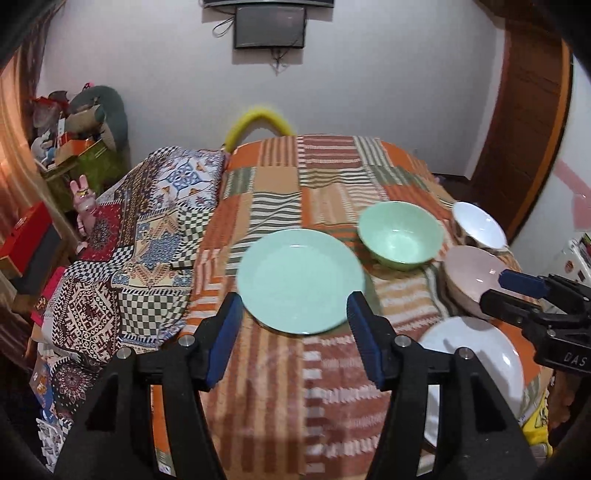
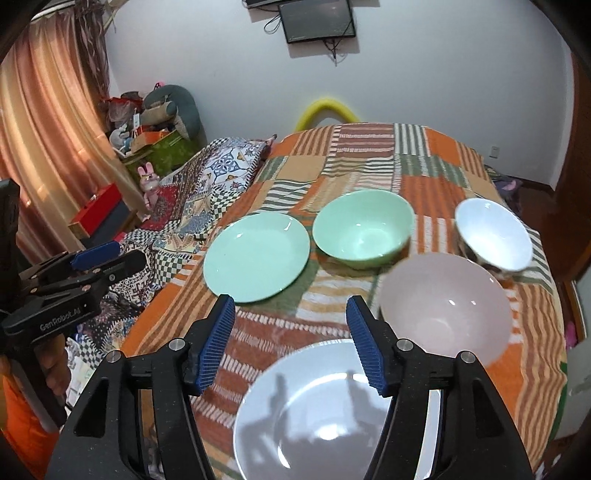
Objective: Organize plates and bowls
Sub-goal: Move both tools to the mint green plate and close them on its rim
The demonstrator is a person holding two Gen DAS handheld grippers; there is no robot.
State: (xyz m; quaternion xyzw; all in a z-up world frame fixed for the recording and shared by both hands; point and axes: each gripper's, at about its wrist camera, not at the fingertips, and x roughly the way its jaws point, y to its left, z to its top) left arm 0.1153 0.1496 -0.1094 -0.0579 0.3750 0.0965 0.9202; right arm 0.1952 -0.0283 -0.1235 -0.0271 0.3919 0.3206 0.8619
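Note:
On the striped orange blanket lie a mint green plate [image 1: 300, 280] [image 2: 256, 258], a mint green bowl [image 1: 400, 234] [image 2: 364, 229], a pink bowl [image 1: 471, 275] [image 2: 445, 308], a small white bowl [image 1: 479, 225] [image 2: 493, 234] and a white plate [image 1: 476, 362] [image 2: 317, 413]. My left gripper [image 1: 293, 310] hovers open above the near rim of the green plate, nothing between its blue pads. My right gripper [image 2: 290, 310] hangs open above the far rim of the white plate, also empty. Each gripper shows at the edge of the other's view, the right one [image 1: 517, 291] and the left one [image 2: 107, 260].
The blanket covers a table [image 2: 369, 155] with a patchwork quilt [image 1: 147, 236] draped on its left. Boxes, toys and a red case [image 1: 26, 240] crowd the left corner by the curtain. A screen [image 1: 269, 26] hangs on the far wall. A wooden door [image 1: 524, 110] stands at right.

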